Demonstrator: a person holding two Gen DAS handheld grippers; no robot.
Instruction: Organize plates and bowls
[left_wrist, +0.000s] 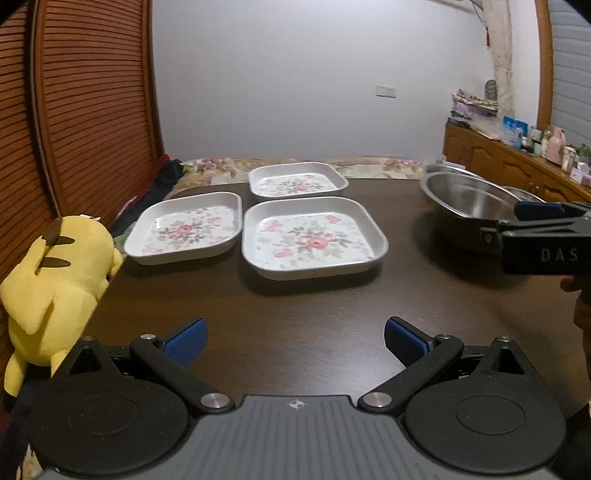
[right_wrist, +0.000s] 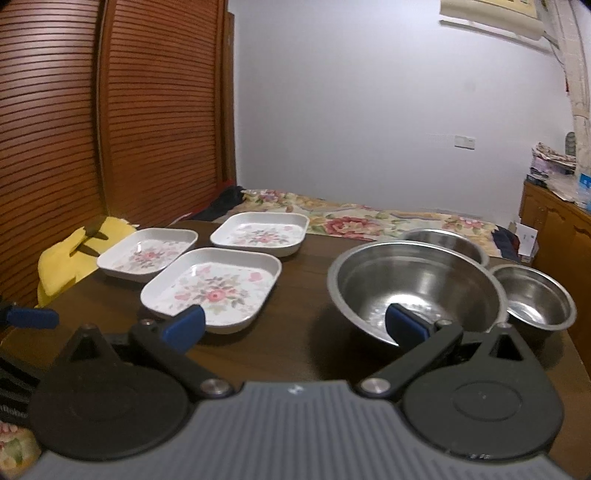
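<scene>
1. Melamine and steel are the two materials to sort. Three square floral plates sit on the left half of the dark wooden table (left_wrist: 295, 306): the near plate (left_wrist: 314, 240), the left plate (left_wrist: 184, 229) and the far plate (left_wrist: 297, 181). None is stacked; each lies just beside its neighbours.
2. Three steel bowls sit on the right half: the large bowl (right_wrist: 415, 284), the small bowl (right_wrist: 533, 297) just beside it on the right, and a rear bowl (right_wrist: 443, 240) partly hidden behind the large one.
3. Left gripper (left_wrist: 295, 341): fingers spread wide, holding nothing. It hovers over bare table. The near plate lies straight ahead of the blue pads, well apart from them.
4. Right gripper (right_wrist: 295, 326): fingers spread wide, holding nothing. The right pad (right_wrist: 404, 325) overlaps the near rim of the large bowl in the right wrist view; contact cannot be confirmed. The left wrist view shows this gripper level with that rim.
5. Governing relation: the large bowl lies ahead and slightly right of the right gripper, which is the nearer tool. The plates are nearer the left gripper.
6. Judgement: no stacking is done yet. A rim pinch on the large bowl appears closest to hand.
7. Note: a yellow plush toy (left_wrist: 55, 280) leans at the left table edge, apart from the plates.
</scene>
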